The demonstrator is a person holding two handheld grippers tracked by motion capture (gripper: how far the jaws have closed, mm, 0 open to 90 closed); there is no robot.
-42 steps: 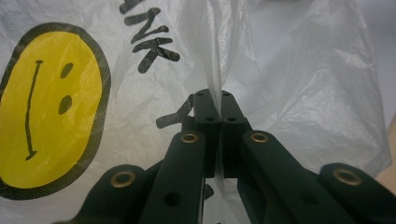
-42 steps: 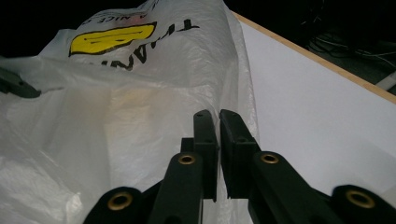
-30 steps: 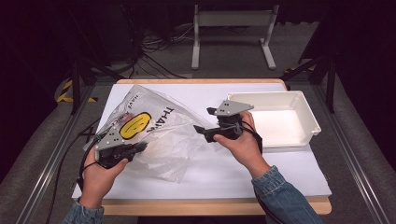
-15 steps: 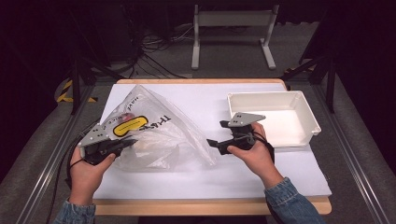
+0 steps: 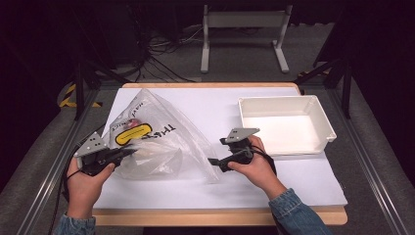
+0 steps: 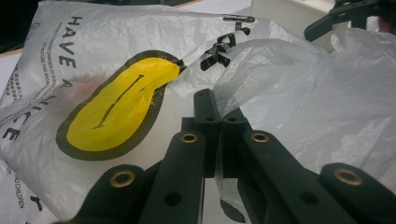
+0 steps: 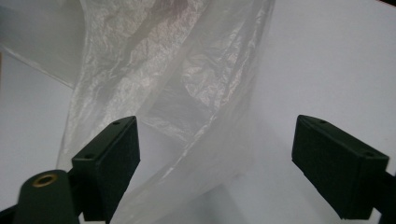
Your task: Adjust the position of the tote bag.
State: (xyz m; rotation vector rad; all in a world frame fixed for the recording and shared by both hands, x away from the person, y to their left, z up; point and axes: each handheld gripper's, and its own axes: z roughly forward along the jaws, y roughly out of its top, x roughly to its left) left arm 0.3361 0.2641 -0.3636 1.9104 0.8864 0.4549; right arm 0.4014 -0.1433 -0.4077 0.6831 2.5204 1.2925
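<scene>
Plastic bag (image 5: 156, 142) spread on white sheet of the surface (image 5: 293, 196), left of middle, translucent, printed with black lettering and a yellow oval label (image 5: 133, 134); something reddish faintly visible inside near that label, too blurred to identify. Peaked toward the far edge, fanning down to a pointed corner at the near right.

At far left: left tool (image 5: 126, 153) in the left hand (image 5: 84, 182), jaws closed tight, pinching a fold of the bag's film at its left near edge. In the left gripper view, same tool (image 6: 219, 116) seen with both black jaws pressed together, thin plastic (image 6: 280, 93) caught between the tips, yellow oval (image 6: 121, 107) just beyond to the left, lettering along the top.

Toward the middle: right tool (image 5: 211, 161) in the right hand (image 5: 257, 166), pointing left at the bag's near right corner, low over the sheet. Jaws wide apart, having just been opening, not pressing on anything. In the right gripper view, right tool (image 7: 215, 149) with the two black pads standing far apart, crinkled edge of the bag (image 7: 177, 84) lying between and beyond them, nearer the left pad, no pad touching it as far as can be told.

At right: white tray (image 5: 318, 110) on the surface, beside the right hand, well apart from the bag, bare white floor inside.
</scene>
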